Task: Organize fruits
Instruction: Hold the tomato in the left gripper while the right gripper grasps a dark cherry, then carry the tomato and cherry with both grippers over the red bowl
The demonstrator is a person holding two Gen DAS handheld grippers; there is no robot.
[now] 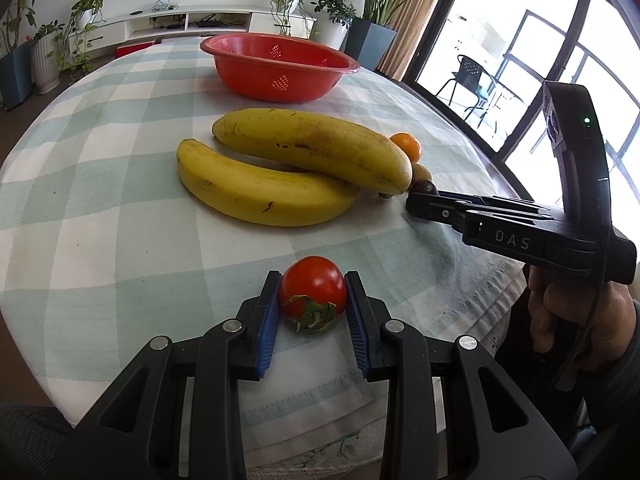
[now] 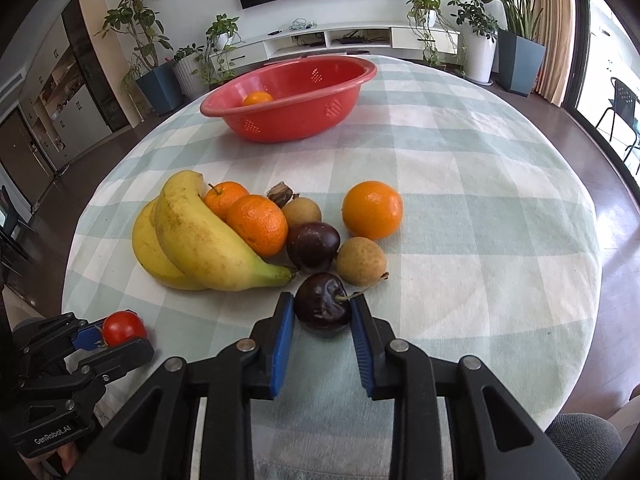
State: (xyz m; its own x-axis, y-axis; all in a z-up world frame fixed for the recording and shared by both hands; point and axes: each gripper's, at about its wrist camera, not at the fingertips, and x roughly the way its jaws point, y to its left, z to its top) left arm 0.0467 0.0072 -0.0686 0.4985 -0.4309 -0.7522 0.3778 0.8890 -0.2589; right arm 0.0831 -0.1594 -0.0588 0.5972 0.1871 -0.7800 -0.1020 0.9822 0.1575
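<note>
Nearest the bananas point(image 2: 200, 240), right gripper point(image 2: 323, 312) clamps a dark cherry point(image 2: 323, 306); left gripper point(image 1: 313, 300) clamps a tomato point(image 1: 314, 284). Both seem bound for the red basket point(image 2: 344, 92), holding 1 orange.

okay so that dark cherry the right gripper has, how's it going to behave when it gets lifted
The cherry looks glossy and round, so it may slip or roll out of the right gripper. Its wrinkled skin suggests softness; a hard squeeze could bruise it. Probably very light.
</note>
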